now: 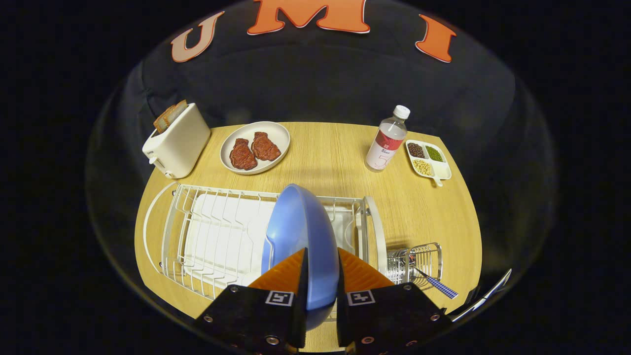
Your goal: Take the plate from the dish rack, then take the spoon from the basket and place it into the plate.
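Bright overhead light, sharp at centre, soft shadows on the table, fisheye bending at edges.

Gleaming softly: smooth blue plastic plate; white coated-wire dish rack; shiny metal wire basket; matt wood-grain table.

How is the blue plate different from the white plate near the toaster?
The blue plate stands on edge over the dish rack, pinched between the gripper jaws; the white plate lies flat on the table. The blue plate looks empty, while the white plate carries two reddish-brown meat pieces. The blue plate is close to the jaws; the white plate sits well beyond them. Both are round.
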The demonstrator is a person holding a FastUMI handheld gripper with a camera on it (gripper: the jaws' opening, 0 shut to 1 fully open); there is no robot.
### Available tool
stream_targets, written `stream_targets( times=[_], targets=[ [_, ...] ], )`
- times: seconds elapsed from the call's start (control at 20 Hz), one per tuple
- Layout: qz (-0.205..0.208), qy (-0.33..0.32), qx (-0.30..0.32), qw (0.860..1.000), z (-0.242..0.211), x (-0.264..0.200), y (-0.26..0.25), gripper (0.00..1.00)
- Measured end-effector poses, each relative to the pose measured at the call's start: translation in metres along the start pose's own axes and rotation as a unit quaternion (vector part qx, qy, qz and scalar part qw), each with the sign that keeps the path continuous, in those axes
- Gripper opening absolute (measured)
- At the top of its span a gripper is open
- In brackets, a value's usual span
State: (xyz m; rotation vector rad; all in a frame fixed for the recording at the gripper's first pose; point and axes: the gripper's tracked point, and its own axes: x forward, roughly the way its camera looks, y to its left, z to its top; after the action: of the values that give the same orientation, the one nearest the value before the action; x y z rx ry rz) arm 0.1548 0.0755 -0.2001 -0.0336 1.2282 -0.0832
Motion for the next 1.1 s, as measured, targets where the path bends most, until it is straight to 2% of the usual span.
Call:
stream_targets(
  times=[0.4, 0.75, 1.1],
  targets=[
    [-0.075, -0.035, -0.047, 0.995, 0.028, -0.024, -0.008, 0.24],
    [-0.043, -0.076, -0.052, 0.995, 0.013, -0.074, -0.024, 0.24],
    [0.032, -0.120, -0.043, 0.991, -0.051, -0.122, -0.038, 0.24]
  ],
)
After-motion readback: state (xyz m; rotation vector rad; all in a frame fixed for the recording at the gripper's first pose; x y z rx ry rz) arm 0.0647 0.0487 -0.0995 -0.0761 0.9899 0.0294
